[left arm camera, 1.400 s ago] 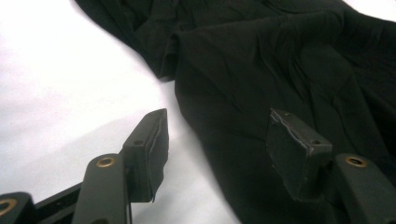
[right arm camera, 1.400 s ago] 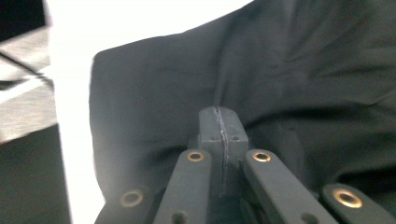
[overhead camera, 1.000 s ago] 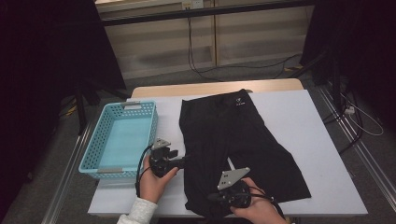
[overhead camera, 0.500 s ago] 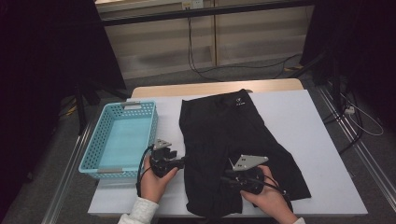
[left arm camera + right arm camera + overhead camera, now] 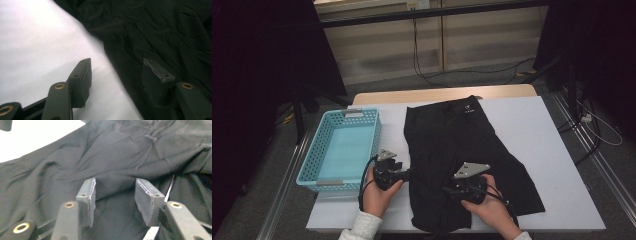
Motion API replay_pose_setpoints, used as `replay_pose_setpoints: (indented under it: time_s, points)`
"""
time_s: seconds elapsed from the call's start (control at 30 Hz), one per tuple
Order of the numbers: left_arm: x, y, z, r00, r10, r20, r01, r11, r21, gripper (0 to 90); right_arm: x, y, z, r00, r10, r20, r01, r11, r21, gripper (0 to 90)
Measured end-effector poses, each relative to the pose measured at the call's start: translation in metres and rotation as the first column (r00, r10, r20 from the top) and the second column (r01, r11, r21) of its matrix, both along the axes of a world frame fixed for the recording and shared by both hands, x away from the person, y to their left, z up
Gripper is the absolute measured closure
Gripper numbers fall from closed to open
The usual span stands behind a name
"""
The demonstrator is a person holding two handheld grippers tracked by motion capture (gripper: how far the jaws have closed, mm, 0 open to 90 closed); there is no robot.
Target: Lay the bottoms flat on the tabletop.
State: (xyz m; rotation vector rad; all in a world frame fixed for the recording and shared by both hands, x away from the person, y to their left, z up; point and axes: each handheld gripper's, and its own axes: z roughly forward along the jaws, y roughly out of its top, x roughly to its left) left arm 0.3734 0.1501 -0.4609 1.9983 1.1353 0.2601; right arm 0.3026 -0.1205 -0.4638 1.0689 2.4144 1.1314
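Note:
A black garment (image 5: 462, 135) lies spread flat on the white table (image 5: 537, 120). My left gripper (image 5: 408, 174) sits at the garment's left edge, pointing right. In the left gripper view it (image 5: 117, 75) is open, one jaw over bare table (image 5: 37, 37) and the other over the black cloth (image 5: 162, 30). My right gripper (image 5: 446, 190) hovers over the garment's near part, pointing left. Its jaws (image 5: 115, 193) have just been opening and stand apart above the wrinkled fabric (image 5: 112, 152), pinching nothing.
A teal plastic basket (image 5: 353, 112) stands on the table's left side, close to my left hand. Bare white table lies to the right of the garment. Metal rails run along both table sides, and cables lie on the floor beyond.
My right hand has moved from the garment's front hem farther onto the cloth, and its jaws have gone from shut to apart. The left hand has stayed put.

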Motion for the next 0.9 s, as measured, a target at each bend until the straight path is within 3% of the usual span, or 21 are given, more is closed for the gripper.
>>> replay_pose_setpoints:
  time_s: [0.07, 0.17, 0.2, 0.23, 0.33, 0.6, 0.7, 0.73, 0.77, 0.9]
  points:
    - [0.0, 0.0, 0.001, 1.0, -0.002, -0.001, 0.002, 1.0, 0.008, 42.3, 0.002, 0.005, -0.003, 0.9999, 0.01, 0.004, -0.01, 0.9999, -0.006, 54.5]
    - [0.0, 0.002, 0.0, 1.0, 0.003, 0.006, -0.003, 1.0, 0.008, 42.3, 0.004, 0.008, -0.005, 0.9996, 0.01, 0.026, -0.01, 0.9999, 0.002, 74.7]
    - [0.0, 0.002, 0.0, 1.0, 0.003, 0.004, -0.003, 1.0, 0.006, 42.4, 0.006, 0.008, -0.005, 0.9998, 0.006, 0.021, -0.006, 0.9999, 0.011, 86.0]
    - [0.0, 0.002, 0.0, 1.0, 0.0, 0.002, 0.0, 1.0, 0.008, 42.4, 0.007, 0.007, -0.005, 0.9998, 0.011, 0.014, -0.012, 0.9998, 0.019, 88.8]
    - [0.001, 0.003, -0.001, 1.0, 0.004, 0.0, -0.004, 1.0, 0.001, 42.4, 0.01, 0.001, -0.004, 1.0, 0.0, 0.009, 0.0, 0.9986, 0.053, 90.0]
    - [0.001, 0.003, 0.0, 1.0, 0.0, 0.009, 0.0, 1.0, -0.002, 42.5, 0.011, -0.03, 0.009, 0.9979, -0.063, 0.015, 0.061, 0.994, 0.091, 90.0]
    - [0.001, 0.0, -0.002, 1.0, -0.002, 0.004, 0.002, 1.0, -0.005, 42.5, 0.008, -0.031, 0.009, 0.9989, -0.047, 0.004, 0.046, 0.994, 0.099, 89.8]
    - [0.001, -0.002, -0.003, 1.0, 0.004, 0.001, -0.004, 0.9999, -0.016, 42.5, 0.008, -0.03, 0.009, 0.9989, -0.045, 0.01, 0.044, 0.995, 0.089, 89.9]
    - [0.001, -0.002, -0.003, 0.9999, -0.01, -0.006, 0.01, 0.9999, -0.001, 42.5, 0.007, -0.031, 0.009, 0.9985, -0.051, 0.017, 0.05, 0.9951, 0.086, 90.0]
    - [0.001, -0.007, -0.004, 0.9999, -0.009, 0.005, 0.009, 1.0, 0.001, 42.9, 0.007, -0.033, 0.015, 0.9954, -0.078, 0.057, 0.071, 0.992, 0.104, 90.0]
